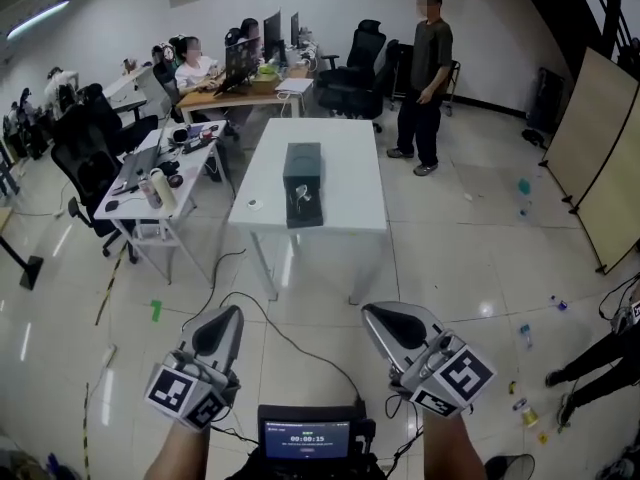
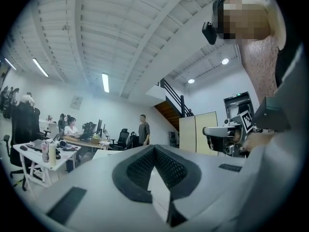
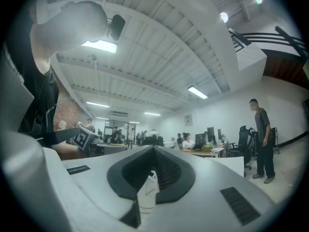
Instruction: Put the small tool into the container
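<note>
Left gripper (image 1: 228, 321), right gripper (image 1: 381, 319) jaws together; container (image 1: 302, 180) on table (image 1: 348, 173)

At the near end of the dark rectangular box (image 1: 303, 183) on the white counter (image 1: 340, 158) lies a pale glinting object (image 1: 303, 200), too small to identify (in it or on it, I cannot tell). The small white round thing (image 1: 254, 205) beside the box is no clearer. The head view's bottom edge cuts off the bare left forearm (image 1: 178, 460) and right forearm (image 1: 450, 453), and its right edge leaves only limbs of a dark-clothed person (image 1: 600, 363).
</note>
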Demonstrator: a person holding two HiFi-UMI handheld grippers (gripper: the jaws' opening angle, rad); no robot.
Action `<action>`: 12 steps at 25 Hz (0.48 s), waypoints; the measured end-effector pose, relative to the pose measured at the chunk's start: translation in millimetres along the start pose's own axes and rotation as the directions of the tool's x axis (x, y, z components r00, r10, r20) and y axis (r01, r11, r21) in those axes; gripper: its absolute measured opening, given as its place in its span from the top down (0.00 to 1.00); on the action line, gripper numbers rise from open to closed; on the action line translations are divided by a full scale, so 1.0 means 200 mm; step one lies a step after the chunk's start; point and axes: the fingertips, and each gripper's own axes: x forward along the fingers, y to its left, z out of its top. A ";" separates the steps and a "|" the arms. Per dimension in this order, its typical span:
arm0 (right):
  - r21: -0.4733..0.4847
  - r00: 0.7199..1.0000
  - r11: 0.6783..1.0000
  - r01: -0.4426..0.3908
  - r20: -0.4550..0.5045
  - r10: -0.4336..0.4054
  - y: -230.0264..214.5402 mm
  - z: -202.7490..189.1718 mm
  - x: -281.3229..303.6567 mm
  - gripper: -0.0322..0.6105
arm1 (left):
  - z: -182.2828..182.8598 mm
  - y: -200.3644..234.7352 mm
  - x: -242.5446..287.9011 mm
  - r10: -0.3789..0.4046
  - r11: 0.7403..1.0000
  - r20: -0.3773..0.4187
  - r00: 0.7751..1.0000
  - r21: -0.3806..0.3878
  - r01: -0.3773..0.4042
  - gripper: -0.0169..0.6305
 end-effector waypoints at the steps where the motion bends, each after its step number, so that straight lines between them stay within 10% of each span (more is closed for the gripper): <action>1: 0.003 1.000 1.000 -0.001 0.001 0.001 0.02 0.01 -0.01 0.93 | 0.00 -0.01 -0.02 0.001 1.000 0.001 1.000 -0.001 -0.001 0.94; 12: 0.014 0.998 0.998 0.060 0.017 -0.060 0.25 0.09 0.02 0.93 | 0.08 0.00 -0.24 -0.039 0.999 0.004 0.999 -0.010 0.039 0.94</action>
